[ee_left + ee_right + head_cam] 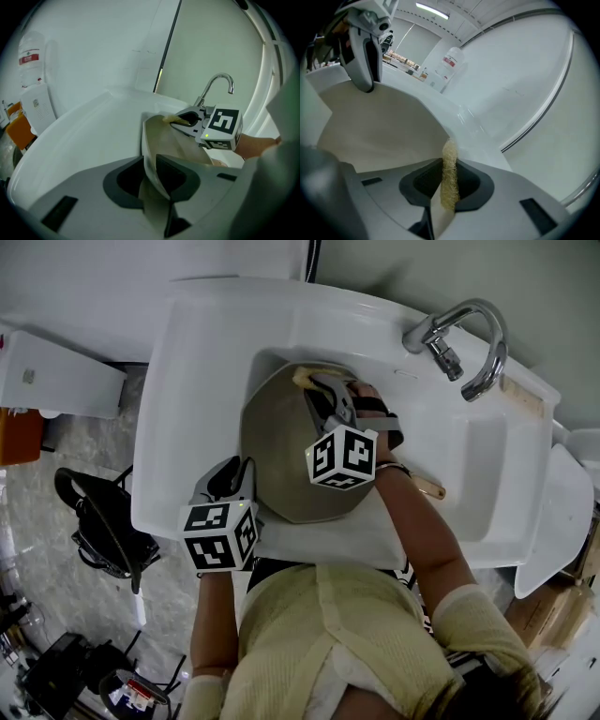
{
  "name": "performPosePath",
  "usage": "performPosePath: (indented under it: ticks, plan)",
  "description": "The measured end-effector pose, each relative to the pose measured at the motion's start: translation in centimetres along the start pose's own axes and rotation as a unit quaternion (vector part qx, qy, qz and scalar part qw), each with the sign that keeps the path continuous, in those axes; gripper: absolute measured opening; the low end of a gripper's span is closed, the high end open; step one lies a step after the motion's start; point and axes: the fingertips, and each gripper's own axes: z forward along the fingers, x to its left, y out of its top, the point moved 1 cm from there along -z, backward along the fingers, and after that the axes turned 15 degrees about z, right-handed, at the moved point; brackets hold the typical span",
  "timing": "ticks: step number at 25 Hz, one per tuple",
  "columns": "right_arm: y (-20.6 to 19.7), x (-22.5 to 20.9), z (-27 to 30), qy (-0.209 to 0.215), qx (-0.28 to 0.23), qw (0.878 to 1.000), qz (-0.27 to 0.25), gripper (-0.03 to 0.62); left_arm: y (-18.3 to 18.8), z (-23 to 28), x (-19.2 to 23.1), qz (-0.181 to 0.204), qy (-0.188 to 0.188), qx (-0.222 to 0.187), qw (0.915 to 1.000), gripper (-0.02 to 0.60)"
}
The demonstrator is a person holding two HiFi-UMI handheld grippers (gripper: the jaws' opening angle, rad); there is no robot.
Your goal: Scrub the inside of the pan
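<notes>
Pan (277,456) sits tilted in the sink (487,493), centre of the head view, with its inside facing the camera. Left tongs (236,474) are clamped on its rim at lower left; the left gripper view shows the thin wall pinched between both jaws. My read: that props the pan on edge and stops it sliding while the inside gets scrubbed.

Right tongs (323,388) are closed on a yellowish scrub pad (306,377). It's pinched edge-on so a strip sticks out past the tips, which gives a working edge. The pad is at the pan's far rim, upper centre of frame, either touching the inside wall or just off it; can't tell which.

Faucet (464,338) is at upper right, no water visibly running.

Count: one pan, one pad, one sink, one faucet, two tongs, both loaded.
</notes>
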Motion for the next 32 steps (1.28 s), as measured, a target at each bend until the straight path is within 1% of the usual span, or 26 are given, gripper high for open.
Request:
performPosePath:
  ticks: [5, 8, 11, 14, 17, 20, 25, 32]
  plan:
    - [0.1, -1.2, -0.9, -0.002, -0.018, 0.999, 0.051, 0.078, 0.0, 0.1, -0.1, 0.0, -0.002, -0.001, 1.0, 0.13]
    - [-0.4, -1.3, -0.9, -0.002, -0.019, 0.996, 0.083, 0.078, 0.0, 0.1, -0.1, 0.002, -0.004, 0.0, 1.0, 0.13]
    - [-0.9, -1.0, -0.8, 0.005, -0.017, 0.995, 0.101, 0.078, 0.0, 0.1, -0.1, 0.004, -0.004, 0.0, 1.0, 0.13]
    - [-1.4, 0.0, -0.3, 0.022, -0.01, 0.993, 0.115, 0.078, 0.0, 0.0, -0.1, 0.005, -0.003, 0.001, 1.0, 0.13]
    - [-2.0, 1.0, 0.3, 0.041, 0.004, 0.989, 0.142, 0.078, 0.0, 0.0, -0.1, 0.005, -0.004, 0.002, 1.0, 0.13]
    - [-2.8, 1.5, 0.9, 0.046, 0.022, 0.984, 0.17, 0.078, 0.1, 0.0, -0.2, 0.004, -0.005, 0.002, 1.0, 0.132]
    - [-3.5, 2.4, 1.8, 0.048, 0.039, 0.98, 0.187, 0.078, 0.1, 0.1, -0.1, 0.003, -0.005, 0.002, 1.0, 0.131]
    - [-4.3, 4.5, 2.8, 0.073, 0.059, 0.973, 0.209, 0.078, 0.0, 0.0, -0.1, -0.002, -0.006, 0.0, 1.0, 0.132]
